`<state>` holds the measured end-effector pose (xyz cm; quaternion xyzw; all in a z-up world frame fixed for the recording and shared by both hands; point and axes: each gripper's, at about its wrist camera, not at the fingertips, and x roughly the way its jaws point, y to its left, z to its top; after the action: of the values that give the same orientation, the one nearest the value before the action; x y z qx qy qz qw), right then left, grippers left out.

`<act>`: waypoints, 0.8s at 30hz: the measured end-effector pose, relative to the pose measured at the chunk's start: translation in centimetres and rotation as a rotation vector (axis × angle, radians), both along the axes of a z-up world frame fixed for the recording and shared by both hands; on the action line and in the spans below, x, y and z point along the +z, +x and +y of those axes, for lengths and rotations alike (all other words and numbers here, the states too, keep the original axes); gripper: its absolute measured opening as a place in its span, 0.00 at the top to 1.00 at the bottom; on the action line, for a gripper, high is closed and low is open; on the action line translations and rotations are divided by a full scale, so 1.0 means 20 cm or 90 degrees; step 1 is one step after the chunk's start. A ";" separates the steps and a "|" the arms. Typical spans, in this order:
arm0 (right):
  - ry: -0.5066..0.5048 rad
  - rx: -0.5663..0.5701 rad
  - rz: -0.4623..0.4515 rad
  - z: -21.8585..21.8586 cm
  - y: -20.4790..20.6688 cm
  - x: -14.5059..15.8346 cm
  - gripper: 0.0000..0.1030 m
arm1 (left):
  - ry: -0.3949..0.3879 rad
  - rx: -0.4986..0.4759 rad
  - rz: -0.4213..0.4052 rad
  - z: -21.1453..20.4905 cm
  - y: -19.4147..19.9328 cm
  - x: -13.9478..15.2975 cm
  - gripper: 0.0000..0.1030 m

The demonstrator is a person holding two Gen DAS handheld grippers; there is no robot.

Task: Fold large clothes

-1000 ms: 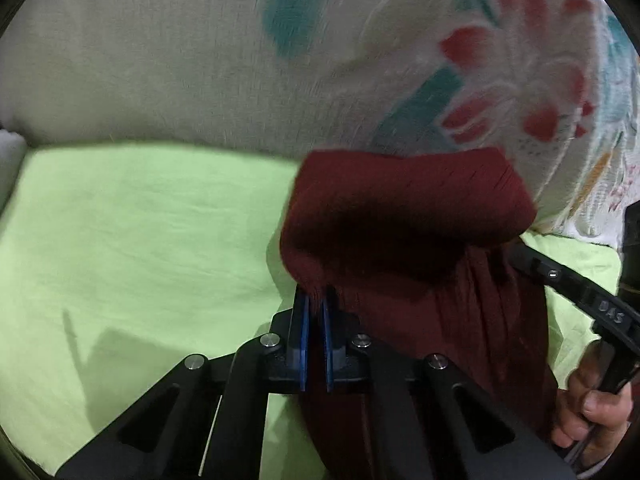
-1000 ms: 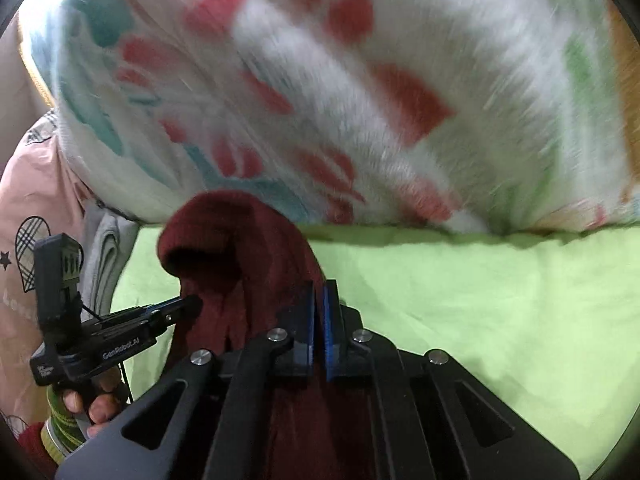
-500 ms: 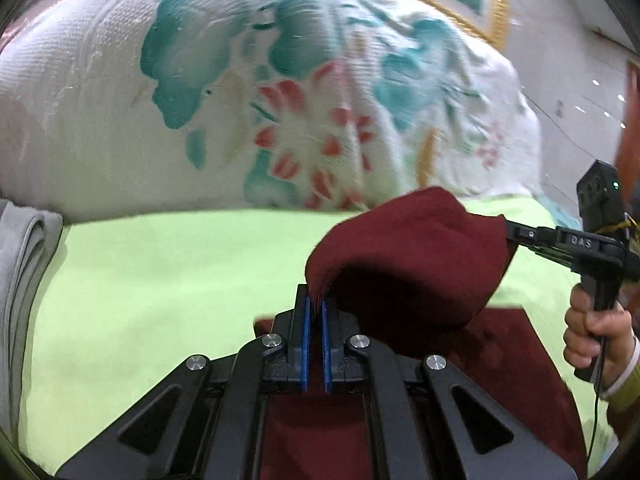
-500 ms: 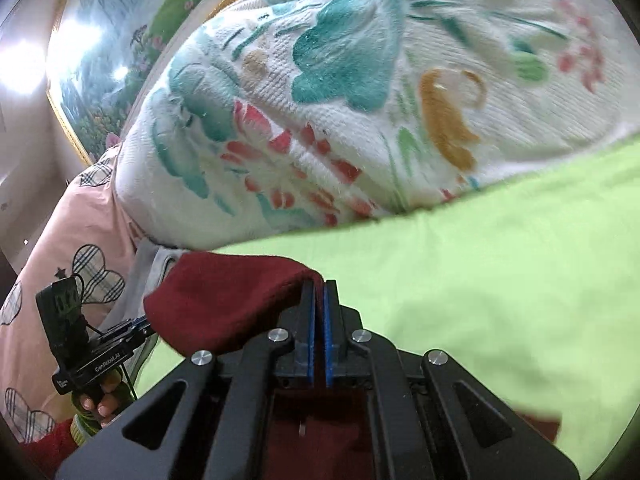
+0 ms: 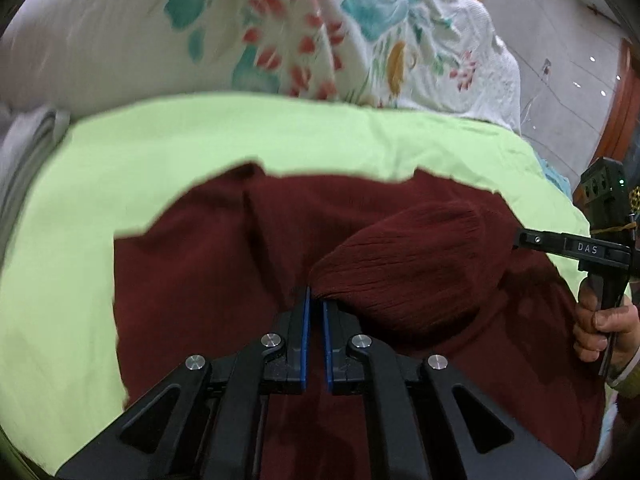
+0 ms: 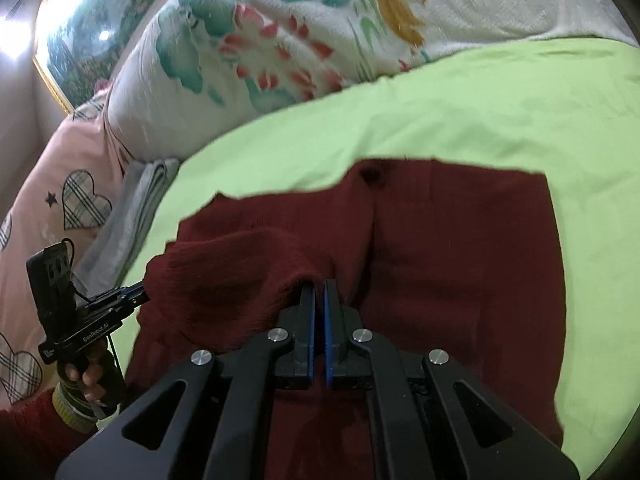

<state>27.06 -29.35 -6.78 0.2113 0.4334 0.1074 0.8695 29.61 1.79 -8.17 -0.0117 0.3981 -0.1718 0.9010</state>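
Note:
A dark red garment lies spread flat on a lime-green sheet. My left gripper pinches one end of a lifted fold of it, and its jaws are opening with the cloth edge still between the tips. The right gripper holds the fold's other end. In the right wrist view the right gripper grips the same fold over the flat garment; its jaws are opening too, cloth between them. The left gripper shows at that fold's left end.
A white floral quilt is heaped along the far side of the sheet. Folded grey cloth lies at the left, beside a pink heart-print pillow. Tiled floor shows past the bed's right end.
Both grippers have drawn back from the floral quilt, carrying the fold with them. The flat body of the garment has come into view beneath, and the fold hangs lower over it.

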 end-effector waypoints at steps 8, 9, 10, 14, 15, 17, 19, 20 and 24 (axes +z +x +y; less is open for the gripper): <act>0.006 -0.037 0.039 -0.06 -0.18 0.02 0.59 | -0.140 0.041 0.094 0.25 -0.10 -0.07 0.57; 0.017 -0.038 0.041 -0.07 -0.20 0.03 0.59 | -0.157 0.044 0.101 0.27 -0.10 -0.07 0.51; 0.033 -0.044 0.042 -0.08 -0.22 0.03 0.59 | -0.178 0.045 0.109 0.28 -0.09 -0.06 0.46; 0.109 -0.063 0.032 -0.12 -0.21 0.04 0.59 | -0.232 0.032 0.148 0.27 0.00 -0.06 0.40; 0.118 -0.067 0.031 -0.12 -0.19 0.04 0.59 | -0.237 0.030 0.162 0.25 0.03 -0.07 0.38; 0.138 -0.076 0.031 -0.12 -0.15 0.04 0.59 | -0.238 0.032 0.183 0.21 0.09 -0.09 0.38; 0.159 -0.079 0.034 -0.11 -0.10 0.02 0.59 | -0.247 0.033 0.202 0.18 0.15 -0.12 0.38; 0.162 -0.079 0.040 -0.11 -0.08 0.01 0.59 | -0.259 0.034 0.212 0.17 0.17 -0.14 0.38; 0.163 -0.093 0.092 -0.09 0.00 -0.09 0.59 | -0.280 0.037 0.219 0.14 0.22 -0.17 0.53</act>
<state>27.05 -31.08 -8.60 0.3583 0.4612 0.0827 0.8075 34.03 4.57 -11.59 -0.2475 0.4977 -0.2239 0.8006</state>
